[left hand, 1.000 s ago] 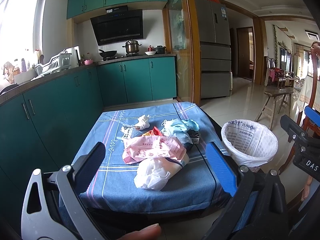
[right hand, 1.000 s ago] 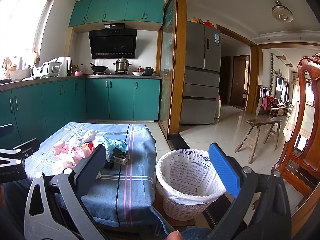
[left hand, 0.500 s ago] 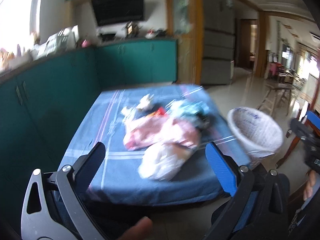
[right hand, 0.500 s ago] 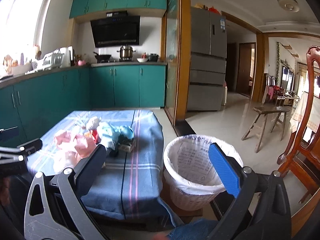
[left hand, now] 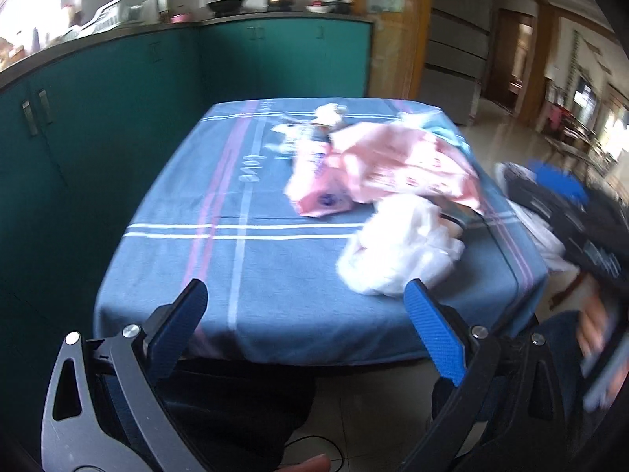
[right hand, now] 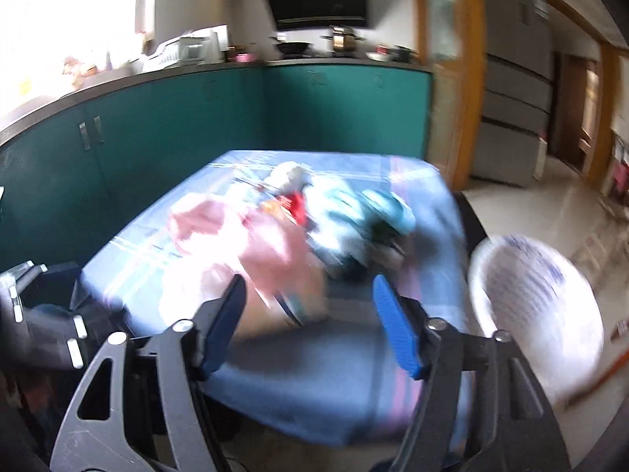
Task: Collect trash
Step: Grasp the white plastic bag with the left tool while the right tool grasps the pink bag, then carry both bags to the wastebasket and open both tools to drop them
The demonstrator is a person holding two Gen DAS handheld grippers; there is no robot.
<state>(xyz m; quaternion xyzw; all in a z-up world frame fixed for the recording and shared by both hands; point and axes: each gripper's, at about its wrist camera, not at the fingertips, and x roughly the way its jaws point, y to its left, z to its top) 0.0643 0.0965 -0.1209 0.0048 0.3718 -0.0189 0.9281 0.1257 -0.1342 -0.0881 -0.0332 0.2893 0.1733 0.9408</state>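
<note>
A low table with a blue striped cloth (left hand: 220, 212) holds a pile of trash: a pink wrapper (left hand: 377, 165), a white plastic bag (left hand: 401, 247), a crumpled tissue (left hand: 328, 112) and teal wrappers (right hand: 361, 212). My left gripper (left hand: 302, 310) is open and empty above the table's near edge, left of the white bag. My right gripper (right hand: 308, 310) is open and empty, close over the near side of the pile, by the pink wrapper (right hand: 251, 244); it also shows blurred in the left wrist view (left hand: 550, 192). A white-lined trash basket (right hand: 538, 306) stands right of the table.
Teal kitchen cabinets (left hand: 118, 90) run along the left and back. A grey fridge (right hand: 511, 110) and a doorway are at the right. Tiled floor lies beyond the basket. Both views are motion-blurred.
Both grippers have swung down and toward the table. The right gripper has moved left from the basket to the trash pile and its jaws have narrowed somewhat.
</note>
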